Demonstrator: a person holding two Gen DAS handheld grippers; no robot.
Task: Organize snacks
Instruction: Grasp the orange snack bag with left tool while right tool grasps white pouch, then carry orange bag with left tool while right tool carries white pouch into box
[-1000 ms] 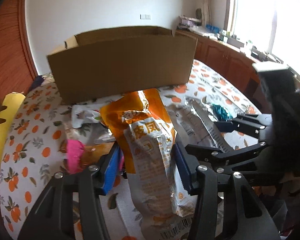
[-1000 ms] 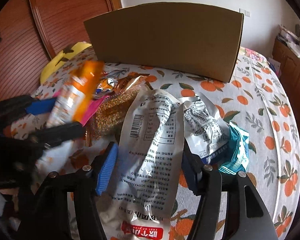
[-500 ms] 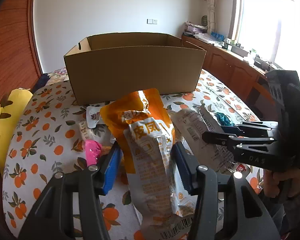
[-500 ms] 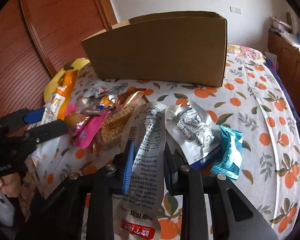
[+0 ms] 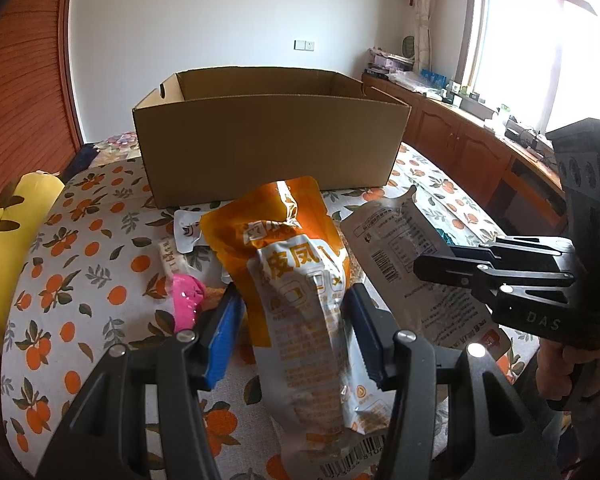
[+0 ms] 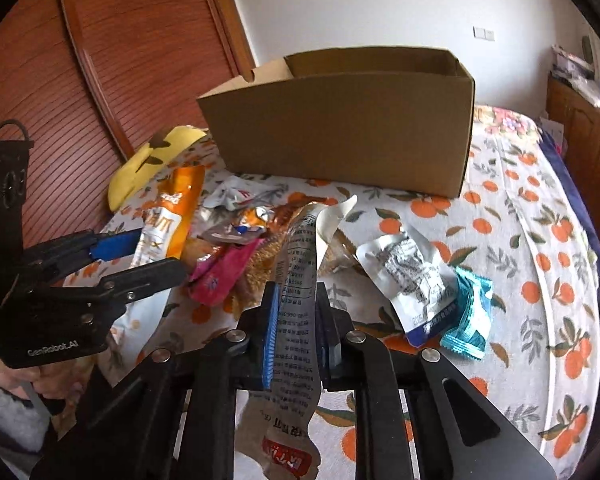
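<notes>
- Snacks lie in a loose heap on a bed (image 6: 540, 216) covered with an orange-fruit print, just in front of a cardboard box (image 5: 268, 148).
- Cardboard box stands open-topped and upright at the far side of the heap; in both views its inside is hidden by the near wall.
- Yellow cushion (image 5: 8, 240) rests at the bed's left edge, well apart from the box.
- Orange pouch (image 5: 296, 292) with white lower half is raised off the bed, clamped between the blue pads of the left claw (image 5: 296, 332); its top leans toward the box.
- Silver pouch (image 6: 296, 312), printed with small text and a red label at the bottom, is pinched edge-on by the right claw (image 6: 296, 332), whose jaws are drawn tight onto it; its top curls over above the heap.
- White-and-blue packet (image 6: 416, 280) lies flat on the bed to the right of the silver pouch, touching a teal wrapper (image 6: 470, 316) just beside it.
- Brown granular packet (image 6: 256, 268) lies under the middle of the heap, partly covered.
- Pink wrapper (image 6: 224, 276) lies between the two claws, on top of the granular packet's edge.
- Small white sachet (image 5: 186, 232) lies near the box's front wall, behind the orange pouch.
</notes>
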